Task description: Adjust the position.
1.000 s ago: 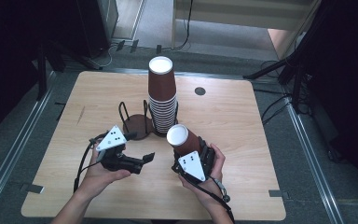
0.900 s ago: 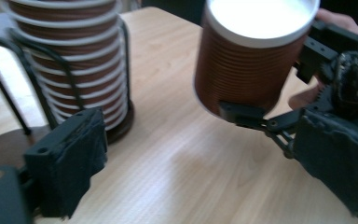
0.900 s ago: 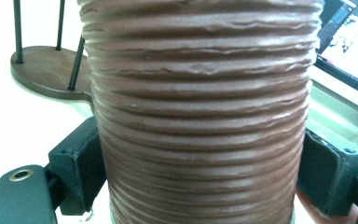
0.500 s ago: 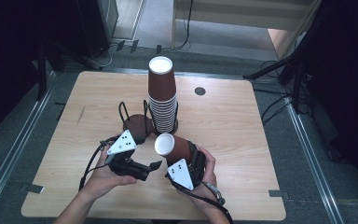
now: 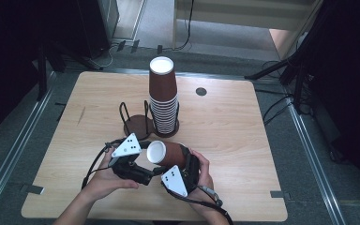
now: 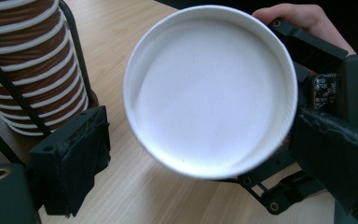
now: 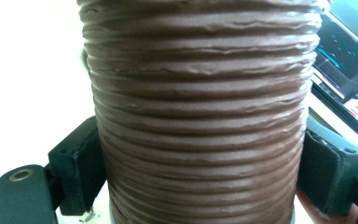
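A brown ribbed paper cup [image 5: 168, 153] lies on its side just above the table, and my right gripper [image 5: 186, 164] is shut on its body. In the right gripper view both pads press the cup's ribbed wall [image 7: 200, 116]. The cup's white round end [image 6: 209, 88] faces my left gripper [image 5: 149, 172]. That gripper's jaws stand apart on either side of the white end and have just been closing, with neither pad pressing on it. A tall stack of the same cups [image 5: 164, 101] stands upside down in a wire holder behind.
An empty wire cup holder [image 5: 136, 124] stands left of the stack, close behind my left gripper. The wooden table [image 5: 243, 140] has a small dark hole [image 5: 201, 91] at the back right. Bare wood lies to the right and far left.
My right gripper has carried the cup left and down and tipped it sideways, so its white end now faces the left gripper. The left gripper has shifted right, towards the cup.
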A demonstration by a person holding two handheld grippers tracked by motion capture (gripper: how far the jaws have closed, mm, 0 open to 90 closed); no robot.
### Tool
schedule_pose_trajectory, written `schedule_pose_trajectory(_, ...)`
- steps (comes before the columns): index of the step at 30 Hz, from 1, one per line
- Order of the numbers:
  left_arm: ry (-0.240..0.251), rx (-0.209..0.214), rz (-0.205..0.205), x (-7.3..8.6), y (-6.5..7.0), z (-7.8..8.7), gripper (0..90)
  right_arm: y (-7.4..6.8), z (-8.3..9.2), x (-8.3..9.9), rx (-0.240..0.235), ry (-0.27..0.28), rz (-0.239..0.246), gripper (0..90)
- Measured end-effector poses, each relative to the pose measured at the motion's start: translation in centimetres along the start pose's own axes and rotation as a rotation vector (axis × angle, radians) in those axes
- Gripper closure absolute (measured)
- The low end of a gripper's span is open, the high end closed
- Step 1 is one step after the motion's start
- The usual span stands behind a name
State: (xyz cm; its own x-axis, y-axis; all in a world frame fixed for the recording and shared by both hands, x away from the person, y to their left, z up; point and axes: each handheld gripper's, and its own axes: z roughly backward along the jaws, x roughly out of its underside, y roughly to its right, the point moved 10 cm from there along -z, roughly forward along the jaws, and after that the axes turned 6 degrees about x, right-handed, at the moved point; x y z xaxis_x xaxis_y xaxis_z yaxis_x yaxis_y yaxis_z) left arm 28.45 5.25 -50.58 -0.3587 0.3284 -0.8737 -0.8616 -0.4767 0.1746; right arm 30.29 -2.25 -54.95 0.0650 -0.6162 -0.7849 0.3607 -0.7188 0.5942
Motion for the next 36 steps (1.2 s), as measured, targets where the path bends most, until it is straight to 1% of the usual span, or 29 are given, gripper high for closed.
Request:
schedule_pose_trajectory(2,-0.013,0.010,-0.002,0.2,0.1,-0.1,5.7,-0.3,0.1,-0.3,-0.014,0.017,0.013,14.5)
schedule_pose_trajectory(5,-0.018,0.015,-0.003,0.2,0.2,-0.2,6.2,-0.5,0.2,-0.4,-0.022,0.022,0.015,14.5)
schedule_pose_trajectory(8,-0.026,0.027,-0.009,0.3,0.3,-0.2,6.7,-0.8,0.3,-0.4,-0.039,0.031,0.034,14.4)
schedule_pose_trajectory(13,-0.028,0.031,-0.009,0.3,0.4,-0.1,7.3,-1.1,0.5,-0.6,-0.058,0.046,0.058,14.3)
schedule_pose_trajectory(15,-0.029,0.019,-0.013,0.3,0.3,-0.1,11.6,-1.1,0.6,-0.7,-0.062,0.052,0.063,14.2)
schedule_pose_trajectory(16,-0.031,0.025,-0.016,0.3,0.4,-0.1,13.6,-1.1,0.6,-0.7,-0.065,0.053,0.068,14.2)
schedule_pose_trajectory(19,-0.040,0.028,-0.028,0.5,0.5,-0.2,15.2,-1.3,0.7,-0.6,-0.076,0.052,0.075,14.0)
schedule_pose_trajectory(22,-0.049,0.026,-0.022,0.6,0.4,-0.2,18.0,-1.6,0.6,-0.4,-0.094,0.051,0.080,13.6)
schedule_pose_trajectory(27,-0.063,0.028,-0.015,0.8,0.4,-0.3,20.1,-1.8,0.5,-0.2,-0.107,0.029,0.063,9.6)
schedule_pose_trajectory(31,-0.061,0.041,-0.002,0.8,0.4,-0.3,20.7,-1.9,0.7,-0.1,-0.146,0.013,0.040,8.4)
schedule_pose_trajectory(33,-0.048,0.051,0.015,0.7,0.5,-0.3,20.9,-1.7,0.8,-0.2,-0.162,0.014,0.019,8.1)
schedule_pose_trajectory(36,-0.039,0.033,0.018,0.7,0.1,-0.2,21.2,-1.5,0.9,-0.3,-0.163,0.023,0.019,1.7)
